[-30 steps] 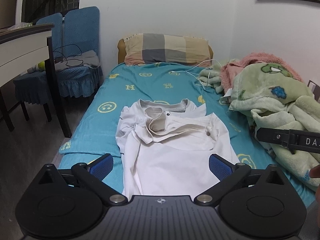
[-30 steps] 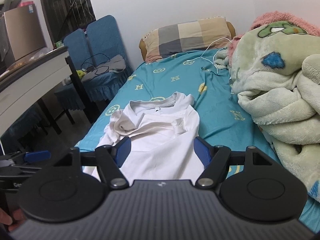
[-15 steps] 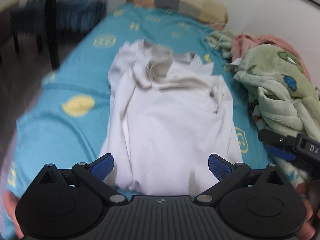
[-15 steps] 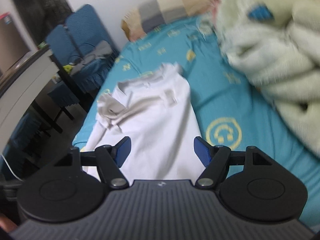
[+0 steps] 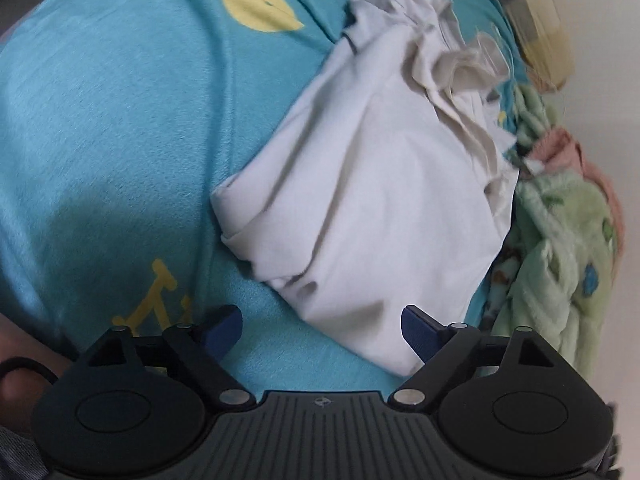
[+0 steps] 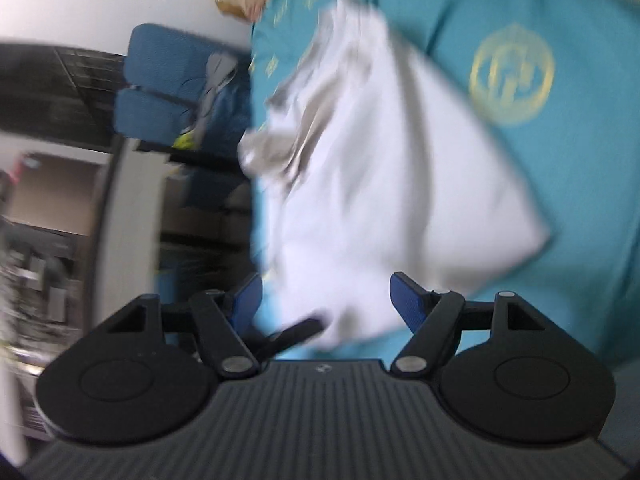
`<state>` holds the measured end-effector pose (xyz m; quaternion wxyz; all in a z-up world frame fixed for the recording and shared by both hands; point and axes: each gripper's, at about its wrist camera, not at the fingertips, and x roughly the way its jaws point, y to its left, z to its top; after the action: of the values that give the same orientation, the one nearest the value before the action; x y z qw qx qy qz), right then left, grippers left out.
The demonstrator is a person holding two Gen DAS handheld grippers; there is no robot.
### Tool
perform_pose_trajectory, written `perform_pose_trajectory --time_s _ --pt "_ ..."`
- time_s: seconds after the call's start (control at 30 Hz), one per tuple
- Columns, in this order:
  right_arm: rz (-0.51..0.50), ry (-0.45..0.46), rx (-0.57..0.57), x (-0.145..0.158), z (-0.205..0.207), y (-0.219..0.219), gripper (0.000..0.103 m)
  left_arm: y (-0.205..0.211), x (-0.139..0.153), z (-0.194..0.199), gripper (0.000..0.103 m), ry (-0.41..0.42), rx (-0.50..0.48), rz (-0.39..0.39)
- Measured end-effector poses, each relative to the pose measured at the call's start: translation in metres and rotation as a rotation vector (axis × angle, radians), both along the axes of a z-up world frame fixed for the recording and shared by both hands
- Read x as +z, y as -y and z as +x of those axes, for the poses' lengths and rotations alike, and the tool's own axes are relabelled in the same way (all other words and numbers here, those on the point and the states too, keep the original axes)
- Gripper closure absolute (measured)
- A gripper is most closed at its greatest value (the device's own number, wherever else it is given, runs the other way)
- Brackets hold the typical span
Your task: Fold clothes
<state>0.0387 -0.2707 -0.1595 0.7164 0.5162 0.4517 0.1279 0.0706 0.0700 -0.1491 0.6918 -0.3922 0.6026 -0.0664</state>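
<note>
— What are you looking at, biggest thing first?

— I'm hovering over the bed (image 5: 100, 140), with its teal sheet filling most of both views. The white shirt (image 5: 380, 200) is lying on it, sleeves tucked in over the body and the collar end bunched at the far side. A green blanket (image 5: 560, 260) is heaped just beside its right edge.

— Which way is the shirt running from you?

— Its long axis is running away from me, hem end nearest, collar end farthest, slanting up to the right in the left wrist view. The hem is sitting right in front of both grippers.

— And the grippers?

— My left gripper (image 5: 322, 326) is spread wide, holding nothing, with the hem's near corner just ahead between its fingers. My right gripper (image 6: 326, 296) is spread too, empty, though its view is blurred; the other hem corner (image 6: 532, 240) is lying ahead and to its right.

— Which is nearer?

— I'm judging them about equal, one at each hem corner. Any fold lengthwise would be turning on pinching those corners and carrying them toward the collar.
</note>
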Motion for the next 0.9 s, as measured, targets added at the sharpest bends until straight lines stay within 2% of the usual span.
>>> perform_pose_trajectory --time_s 0.07,0.17,0.23,0.27,0.33,0.5,0.8,0.9 --pt "0.036 -0.059 0.004 -0.011 -0.001 -0.008 0.030 -0.005 -0.002 -0.001 0.021 0.007 0.041 -0.009" --pt "0.048 -0.111 -0.030 -0.021 -0.004 -0.012 0.030 -0.011 -0.001 -0.003 0.038 0.040 0.094 -0.005" --pt "0.055 -0.147 -0.052 -0.027 -0.006 -0.014 0.030 -0.012 0.000 -0.003 0.061 0.060 0.101 0.002" --pt "0.059 -0.164 -0.063 -0.030 -0.007 -0.016 0.030 -0.013 0.001 -0.004 0.065 0.072 0.106 0.004" --pt "0.067 -0.199 -0.086 -0.037 -0.010 -0.018 0.030 -0.013 0.004 -0.005 0.081 0.094 0.119 0.008" --pt "0.074 -0.231 -0.139 -0.047 -0.012 -0.020 0.030 -0.014 0.022 -0.003 0.090 0.184 0.143 -0.029" --pt "-0.024 -0.154 -0.389 -0.042 -0.025 0.007 0.031 -0.017 0.040 -0.005 0.091 0.272 0.175 -0.065" --pt "-0.039 -0.145 -0.400 -0.044 -0.023 0.007 0.046 -0.018 0.042 -0.005 0.091 0.276 0.174 -0.066"
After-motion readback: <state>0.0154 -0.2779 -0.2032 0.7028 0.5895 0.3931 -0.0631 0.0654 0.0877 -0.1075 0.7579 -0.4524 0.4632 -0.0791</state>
